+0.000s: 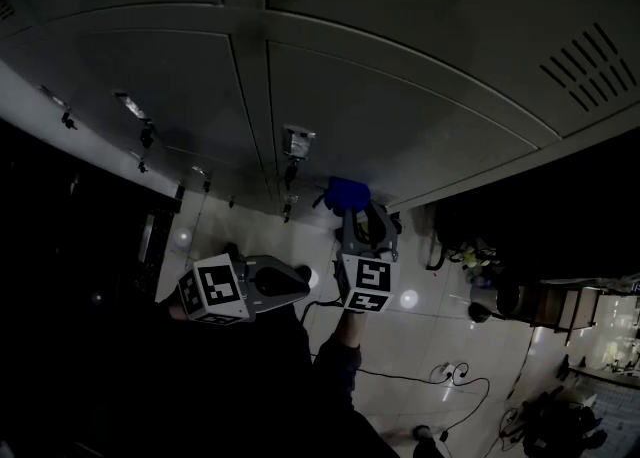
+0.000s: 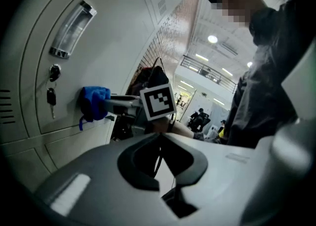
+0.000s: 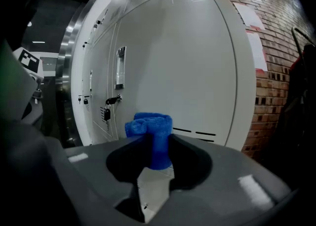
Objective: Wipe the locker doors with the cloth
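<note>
A bunched blue cloth (image 3: 154, 127) is clamped between the jaws of my right gripper (image 3: 156, 143), which is shut on it. In the head view the cloth (image 1: 347, 192) sits at the tip of the right gripper (image 1: 354, 210) against the lower part of a grey locker door (image 1: 400, 116). The left gripper view shows the cloth (image 2: 94, 102) pressed to the pale door (image 2: 113, 42), low down and beside the dangling keys (image 2: 51, 97). My left gripper (image 1: 298, 284) hangs back from the lockers, shut and empty, its jaw tips (image 2: 159, 134) meeting.
Each locker door has a metal handle (image 3: 120, 67) and a lock with keys (image 3: 110, 102). More doors run to the left (image 1: 150, 96). A brick wall (image 3: 281, 72) stands right of the lockers. Cables (image 1: 450, 378) and clutter (image 1: 560, 416) lie on the tiled floor.
</note>
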Demonstrator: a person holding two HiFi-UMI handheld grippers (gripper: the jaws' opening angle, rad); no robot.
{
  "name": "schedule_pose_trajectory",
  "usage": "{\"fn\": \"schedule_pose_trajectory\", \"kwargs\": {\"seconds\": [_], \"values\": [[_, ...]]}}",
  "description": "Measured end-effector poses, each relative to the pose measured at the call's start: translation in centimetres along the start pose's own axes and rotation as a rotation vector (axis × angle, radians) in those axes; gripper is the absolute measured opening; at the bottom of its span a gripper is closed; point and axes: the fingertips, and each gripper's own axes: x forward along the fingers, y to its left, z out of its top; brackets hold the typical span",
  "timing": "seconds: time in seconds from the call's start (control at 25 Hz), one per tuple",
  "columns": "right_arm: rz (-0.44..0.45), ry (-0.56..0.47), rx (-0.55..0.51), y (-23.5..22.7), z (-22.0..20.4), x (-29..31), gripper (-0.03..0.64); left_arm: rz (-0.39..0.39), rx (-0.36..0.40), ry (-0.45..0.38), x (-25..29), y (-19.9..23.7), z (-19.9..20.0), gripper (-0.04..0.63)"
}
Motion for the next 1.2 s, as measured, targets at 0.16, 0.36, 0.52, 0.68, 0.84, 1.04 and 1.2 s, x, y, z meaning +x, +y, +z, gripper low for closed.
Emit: {"fn": "schedule_pose_trajectory", "kwargs": {"seconds": [0.16, 0.36, 0.52, 0.68, 0.84, 1.04, 1.2], "values": [[-0.008, 0.004, 0.006, -2.7, -0.9, -1.1, 0.112, -0.007, -0.010, 0.000, 2.7, -0.4, 0.5, 0.000], [-0.035, 0.003, 0.025, -6.2, -1.9, -2.7, 0.112, -0.027, 0.002, 0.012, 5.6, -1.0, 0.8, 0.000], [-0.051, 0.010, 0.036, -8.3, -2.6, -3.6, 0.114, -0.028, -0.007, 0.006, 7.0, -1.2, 1.4, 0.000], [-0.057, 0.010, 0.038, -9.0, -2.7, -3.8, 0.114, -0.013, -0.022, 0.000, 7.1, -0.8, 1.5, 0.000], [-0.061, 0.011, 0.040, -8.5, -2.8, -3.9, 0.112, -0.020, -0.025, 0.011, 6.7, -0.8, 1.1, 0.000], [-0.055, 0.008, 0.041, -6.5, -2.7, -3.9, 0.112, -0.050, -0.021, 0.019, 4.9, -1.1, 0.3, 0.000], [-0.006, 0.027, 0.020, -3.6, -2.9, -3.1, 0.112, -0.057, -0.028, 0.034, 3.5, -1.1, -0.2, 0.000]]}}
